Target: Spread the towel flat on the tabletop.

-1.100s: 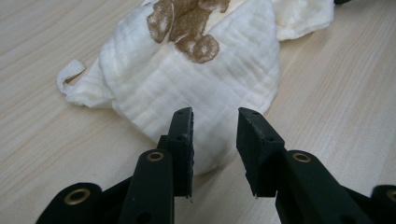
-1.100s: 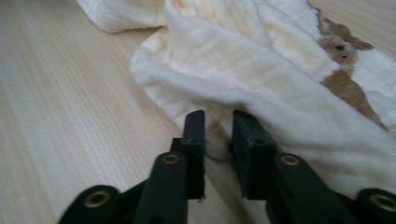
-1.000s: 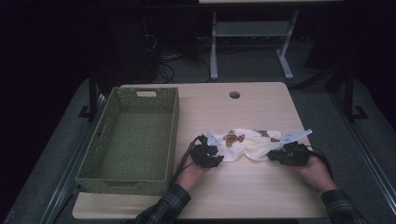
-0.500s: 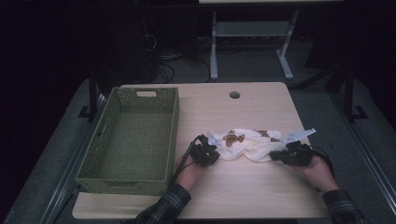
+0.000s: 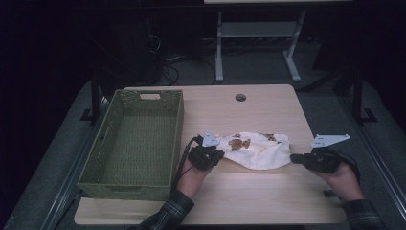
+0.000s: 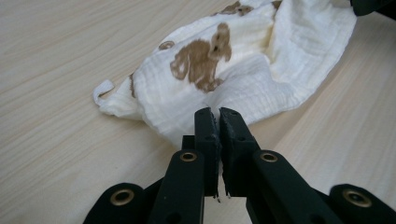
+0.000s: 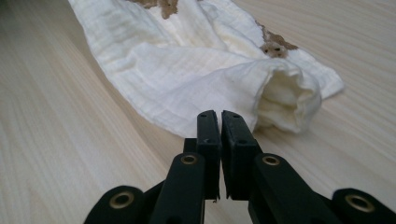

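On the table (image 5: 249,191), left gripper (image 6: 215,116) and right gripper (image 7: 219,116) each clamp the cloth (image 5: 256,149)

The right gripper (image 7: 220,114) rises from the bottom edge, its two black jaws drawn together with a thin slit left between them — they pinch the near edge of a cream cloth (image 7: 187,65). The cloth lies crumpled on the pale wooden table (image 7: 56,154), brown print showing at its top and right — one end rolled into an open fold.
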A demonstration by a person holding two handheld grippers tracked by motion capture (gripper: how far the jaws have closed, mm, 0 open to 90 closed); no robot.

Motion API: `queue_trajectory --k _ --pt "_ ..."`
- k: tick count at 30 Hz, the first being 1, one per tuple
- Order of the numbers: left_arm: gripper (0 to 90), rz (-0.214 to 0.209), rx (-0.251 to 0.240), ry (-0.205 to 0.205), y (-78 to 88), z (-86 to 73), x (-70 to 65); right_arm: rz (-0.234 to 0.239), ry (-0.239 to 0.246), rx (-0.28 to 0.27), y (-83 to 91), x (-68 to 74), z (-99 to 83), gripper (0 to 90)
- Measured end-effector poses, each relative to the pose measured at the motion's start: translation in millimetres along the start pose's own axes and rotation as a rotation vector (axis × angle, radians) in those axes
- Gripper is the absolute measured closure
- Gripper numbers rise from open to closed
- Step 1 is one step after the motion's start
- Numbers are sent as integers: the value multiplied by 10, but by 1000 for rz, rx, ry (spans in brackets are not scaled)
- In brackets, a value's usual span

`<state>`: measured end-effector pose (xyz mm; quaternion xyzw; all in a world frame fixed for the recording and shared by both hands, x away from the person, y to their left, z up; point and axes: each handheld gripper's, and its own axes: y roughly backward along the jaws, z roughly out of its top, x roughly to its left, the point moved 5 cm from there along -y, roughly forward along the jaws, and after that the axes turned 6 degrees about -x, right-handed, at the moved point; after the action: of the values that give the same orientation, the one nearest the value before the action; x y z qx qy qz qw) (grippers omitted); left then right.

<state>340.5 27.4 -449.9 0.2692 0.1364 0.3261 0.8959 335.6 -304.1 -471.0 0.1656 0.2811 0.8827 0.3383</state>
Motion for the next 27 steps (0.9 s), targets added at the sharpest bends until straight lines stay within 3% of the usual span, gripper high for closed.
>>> queue_trajectory --k 15,23,27 --pt "856 -67 23 16 283 -244 -323 26 -3 -1 274 186 -259 857" --pt "855 -85 69 -1 389 -411 -474 54 -7 16 355 329 -390 855" --pt "853 -108 102 15 417 -519 -530 74 -4 33 361 397 -462 855"
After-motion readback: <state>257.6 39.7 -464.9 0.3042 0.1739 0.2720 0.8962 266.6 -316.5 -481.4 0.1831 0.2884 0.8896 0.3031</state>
